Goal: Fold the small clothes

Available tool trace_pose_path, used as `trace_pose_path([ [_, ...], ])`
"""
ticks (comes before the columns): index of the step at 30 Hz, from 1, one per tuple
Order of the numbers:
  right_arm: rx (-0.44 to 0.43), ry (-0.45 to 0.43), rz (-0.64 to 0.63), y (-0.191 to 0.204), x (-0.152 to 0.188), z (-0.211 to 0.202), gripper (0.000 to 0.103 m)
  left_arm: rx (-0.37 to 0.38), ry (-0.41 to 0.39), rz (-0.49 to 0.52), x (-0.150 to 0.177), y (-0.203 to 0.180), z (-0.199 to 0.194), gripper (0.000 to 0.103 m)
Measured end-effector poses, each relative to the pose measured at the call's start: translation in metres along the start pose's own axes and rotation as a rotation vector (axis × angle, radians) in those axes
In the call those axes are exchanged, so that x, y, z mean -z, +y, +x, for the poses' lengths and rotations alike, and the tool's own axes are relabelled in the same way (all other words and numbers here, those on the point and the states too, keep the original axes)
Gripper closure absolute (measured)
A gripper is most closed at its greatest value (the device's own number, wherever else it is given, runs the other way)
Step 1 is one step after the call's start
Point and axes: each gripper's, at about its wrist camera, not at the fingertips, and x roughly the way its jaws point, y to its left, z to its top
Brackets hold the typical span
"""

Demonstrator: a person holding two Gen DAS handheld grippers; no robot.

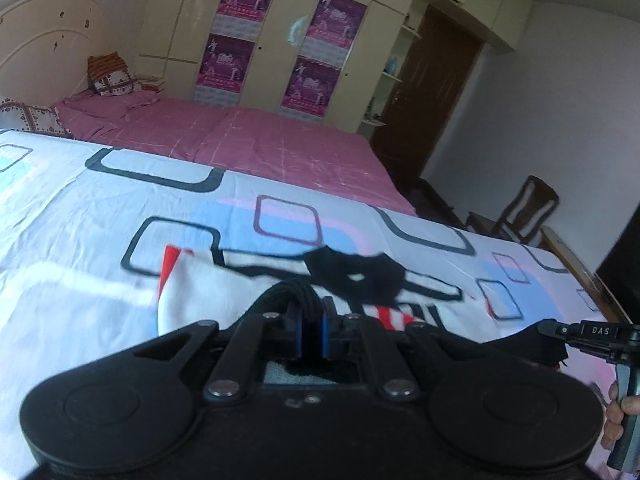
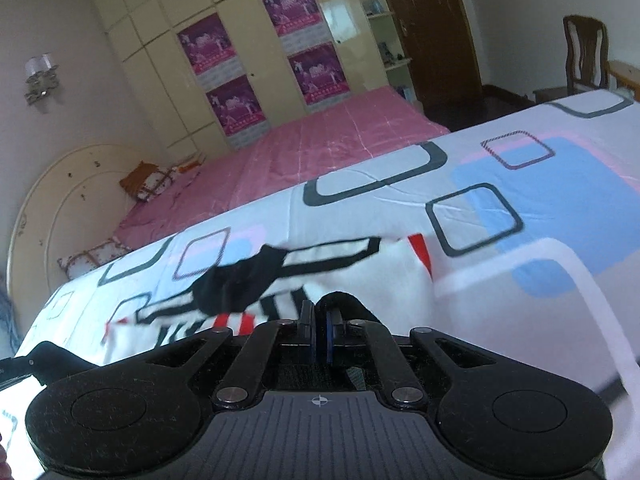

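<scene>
A small white garment (image 1: 208, 280) with red and black stripes and a black collar (image 1: 356, 276) lies spread on the patterned bedsheet (image 1: 80, 208). In the left wrist view my left gripper (image 1: 310, 320) is shut on the garment's black ribbed hem (image 1: 292, 294), which bunches up between the blue pads. At the right edge of that view the right gripper (image 1: 560, 330) pinches the same black edge. In the right wrist view my right gripper (image 2: 318, 316) is shut on the black hem (image 2: 344, 300), with the white garment (image 2: 360, 276) and its collar (image 2: 236, 280) stretched out ahead.
Beyond the patterned sheet lies a pink bed (image 1: 248, 140) with pillows (image 1: 110, 76) and a curved headboard (image 2: 48, 200). A cream wardrobe with purple posters (image 1: 320, 40), a dark door (image 1: 432, 92) and a wooden chair (image 1: 528, 208) stand behind. A hand (image 1: 624, 412) shows at the right edge.
</scene>
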Motion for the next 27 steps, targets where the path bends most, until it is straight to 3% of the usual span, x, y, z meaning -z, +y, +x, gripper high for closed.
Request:
trace_pose_path([
  [10, 0.055, 0.109, 0.018, -0.02, -0.015, 0.086, 0.099, -0.096, 0.094, -0.001, -0.012, 0.015, 0.082, 0.094],
  [12, 0.058, 0.132, 0.026, -0.024, -0.016, 0.095, 0.098, -0.141, 0.093, 0.018, -0.011, 0.018, 0.089, 0.083],
  [13, 0.052, 0.139, 0.033, -0.027, -0.016, 0.098, 0.094, -0.157, 0.087, 0.034, -0.01, 0.018, 0.09, 0.079],
  [14, 0.052, 0.139, 0.037, -0.028, -0.016, 0.099, 0.08, -0.168, 0.087, 0.047, -0.009, 0.019, 0.091, 0.069],
  [15, 0.056, 0.127, 0.035, -0.03, -0.017, 0.099, 0.066, -0.164, 0.091, 0.05, -0.009, 0.022, 0.091, 0.049],
  [16, 0.07, 0.101, 0.027, -0.03, -0.018, 0.096, 0.028, -0.154, 0.092, 0.045, -0.01, 0.025, 0.088, 0.035],
  [17, 0.081, 0.065, 0.01, -0.03, -0.019, 0.092, 0.013, -0.143, 0.074, 0.041, -0.01, 0.029, 0.082, 0.019],
  [20, 0.038, 0.054, -0.045, -0.03, -0.024, 0.09, 0.013, -0.111, 0.031, 0.086, -0.016, 0.034, 0.069, 0.018],
  [25, -0.012, 0.094, -0.15, -0.022, -0.021, 0.101, 0.013, -0.07, 0.102, 0.124, -0.018, 0.034, 0.088, 0.023],
  [27, -0.028, 0.11, -0.172, -0.02, -0.019, 0.108, 0.014, -0.068, 0.128, 0.135, -0.016, 0.033, 0.102, 0.029],
])
